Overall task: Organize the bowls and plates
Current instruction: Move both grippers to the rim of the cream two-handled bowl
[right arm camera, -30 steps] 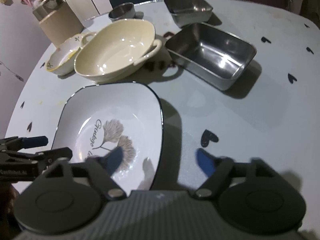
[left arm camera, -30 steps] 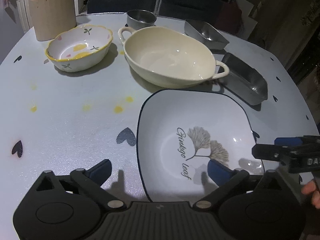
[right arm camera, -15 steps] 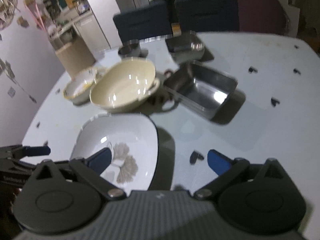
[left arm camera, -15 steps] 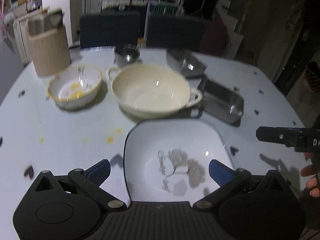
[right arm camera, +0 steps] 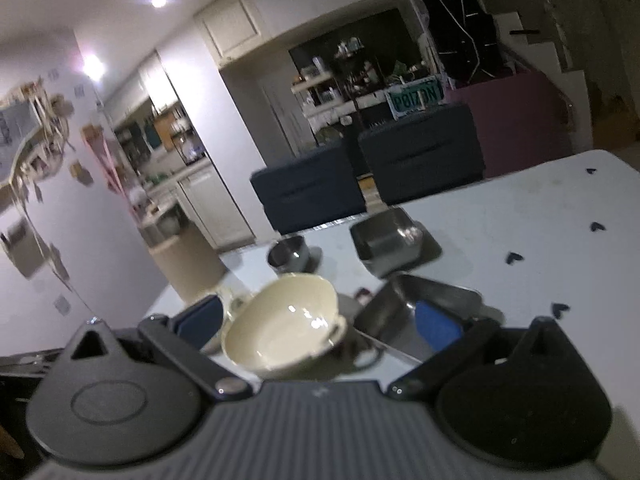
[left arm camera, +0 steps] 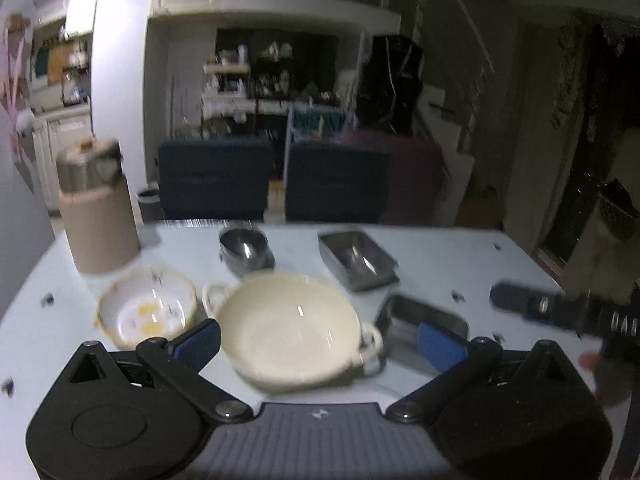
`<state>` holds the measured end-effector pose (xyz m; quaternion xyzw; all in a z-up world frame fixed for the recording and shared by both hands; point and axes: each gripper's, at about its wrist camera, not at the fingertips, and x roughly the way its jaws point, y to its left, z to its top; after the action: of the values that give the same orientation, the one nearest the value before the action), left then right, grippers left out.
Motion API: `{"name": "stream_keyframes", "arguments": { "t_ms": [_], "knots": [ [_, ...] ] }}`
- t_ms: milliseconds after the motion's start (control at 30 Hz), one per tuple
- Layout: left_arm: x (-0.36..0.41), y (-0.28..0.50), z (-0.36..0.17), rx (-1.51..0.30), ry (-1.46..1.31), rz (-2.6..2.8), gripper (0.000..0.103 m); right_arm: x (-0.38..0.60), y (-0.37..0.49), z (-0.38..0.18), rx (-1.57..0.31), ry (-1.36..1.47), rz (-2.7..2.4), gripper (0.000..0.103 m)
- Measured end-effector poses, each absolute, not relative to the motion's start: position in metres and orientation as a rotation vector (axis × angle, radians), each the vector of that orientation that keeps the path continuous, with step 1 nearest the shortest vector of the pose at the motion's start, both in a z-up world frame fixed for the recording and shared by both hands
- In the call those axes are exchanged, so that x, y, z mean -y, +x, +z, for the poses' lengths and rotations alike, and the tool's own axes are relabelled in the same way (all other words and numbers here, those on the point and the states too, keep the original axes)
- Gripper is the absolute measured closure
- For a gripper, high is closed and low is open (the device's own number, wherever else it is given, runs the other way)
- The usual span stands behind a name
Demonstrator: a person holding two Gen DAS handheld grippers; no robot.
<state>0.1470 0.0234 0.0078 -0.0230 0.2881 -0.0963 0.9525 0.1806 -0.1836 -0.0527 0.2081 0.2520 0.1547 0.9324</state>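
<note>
Blurred throughout by motion — cream bowl point(left arm camera: 288, 330) partly hidden behind left gripper point(left arm camera: 318, 338); right gripper point(left arm camera: 560, 314) smeared, cut off at frame edge.

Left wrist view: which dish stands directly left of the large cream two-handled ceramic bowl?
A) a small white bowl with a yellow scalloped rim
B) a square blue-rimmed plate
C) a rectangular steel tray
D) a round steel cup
A: the small white bowl with a yellow scalloped rim stands just left of the large cream two-handled ceramic bowl, by its left handle.
</note>
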Motion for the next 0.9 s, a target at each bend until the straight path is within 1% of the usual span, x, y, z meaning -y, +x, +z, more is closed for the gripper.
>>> {"name": "stream_keyframes", "arguments": {
  "t_ms": [133, 300, 333, 400, 467, 500, 567, 633, 667, 733, 833, 900],
  "knots": [
    [-0.018, 0.170, 0.019, -0.526, -0.033, -0.162, 0.000, 0.176, 0.202, -0.052, -0.540, 0.445, 0.313, 0.000],
    [-0.022, 0.199, 0.014, -0.519, -0.045, -0.126, 0.000, 0.179, 0.235, -0.060, -0.605, 0.558, 0.333, 0.001],
    [-0.025, 0.205, 0.011, -0.524, -0.054, -0.114, 0.001, 0.180, 0.242, -0.064, -0.626, 0.585, 0.338, 0.004],
    [-0.031, 0.217, 0.003, -0.537, -0.065, -0.094, 0.003, 0.181, 0.254, -0.072, -0.679, 0.634, 0.341, 0.015],
    [-0.040, 0.228, -0.006, -0.558, -0.076, -0.061, 0.010, 0.183, 0.265, -0.082, -0.741, 0.689, 0.336, 0.033],
    [-0.043, 0.233, -0.009, -0.572, -0.085, -0.052, 0.015, 0.183, 0.268, -0.088, -0.772, 0.708, 0.328, 0.037],
    [-0.052, 0.244, -0.019, -0.596, -0.116, -0.053, 0.020, 0.183, 0.276, -0.096, -0.827, 0.733, 0.304, 0.051],
    [-0.060, 0.255, -0.030, -0.629, -0.140, -0.046, 0.031, 0.182, 0.282, -0.105, -0.866, 0.757, 0.282, 0.058],
    [-0.064, 0.261, -0.036, -0.647, -0.150, -0.041, 0.033, 0.181, 0.286, -0.109, -0.886, 0.770, 0.274, 0.060],
    [-0.071, 0.269, -0.046, -0.677, -0.163, -0.034, 0.041, 0.179, 0.292, -0.119, -0.923, 0.798, 0.265, 0.061],
    [-0.083, 0.279, -0.057, -0.700, -0.204, -0.014, 0.047, 0.174, 0.299, -0.132, -0.969, 0.811, 0.245, 0.061],
    [-0.088, 0.284, -0.062, -0.696, -0.217, 0.015, 0.047, 0.170, 0.301, -0.141, -0.978, 0.810, 0.207, 0.061]
  ]
}}
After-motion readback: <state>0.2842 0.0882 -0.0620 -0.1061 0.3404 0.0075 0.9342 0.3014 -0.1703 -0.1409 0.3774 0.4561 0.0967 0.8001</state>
